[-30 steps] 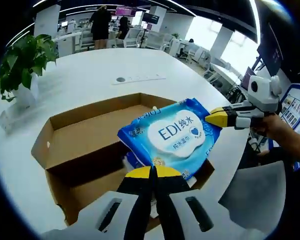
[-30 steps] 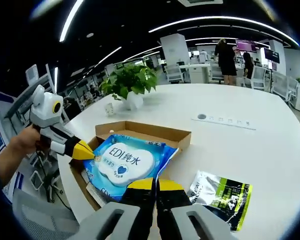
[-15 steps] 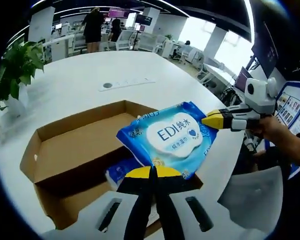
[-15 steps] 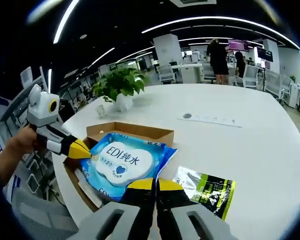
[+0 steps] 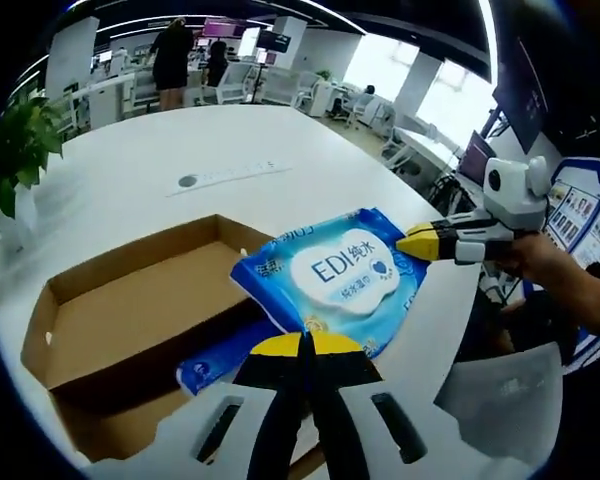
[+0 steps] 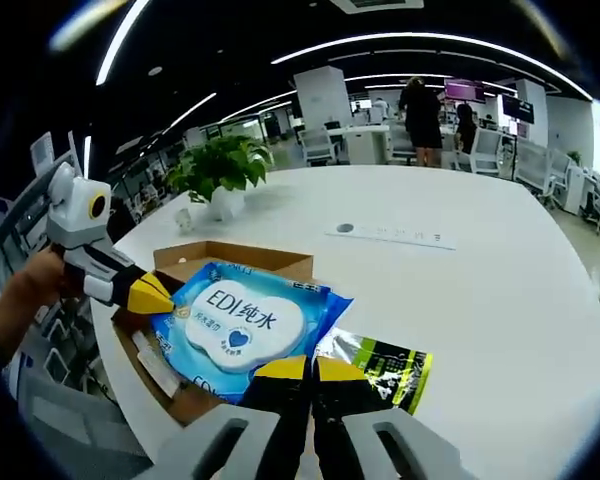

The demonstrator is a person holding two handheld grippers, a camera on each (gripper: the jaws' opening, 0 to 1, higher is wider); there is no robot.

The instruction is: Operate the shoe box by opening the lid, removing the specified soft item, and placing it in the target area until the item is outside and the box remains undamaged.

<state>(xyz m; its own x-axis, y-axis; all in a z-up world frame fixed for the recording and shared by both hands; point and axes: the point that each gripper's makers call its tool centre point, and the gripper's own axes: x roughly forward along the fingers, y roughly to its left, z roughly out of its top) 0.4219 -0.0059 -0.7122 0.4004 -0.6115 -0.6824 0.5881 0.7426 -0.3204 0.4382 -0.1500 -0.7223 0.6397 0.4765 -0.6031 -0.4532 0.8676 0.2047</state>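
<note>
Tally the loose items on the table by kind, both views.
Blue wipes packs: 2, one held up by the left gripper and right gripper, one in the box
Green-black pouches: 1
Cardboard shoe boxes: 1
Potted plants: 1
Total: 5

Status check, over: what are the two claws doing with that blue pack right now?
Left gripper and right gripper both shut on wipes pack, one at each end. Pack held above open box. Green-black packet lies on table beside the box.
</note>
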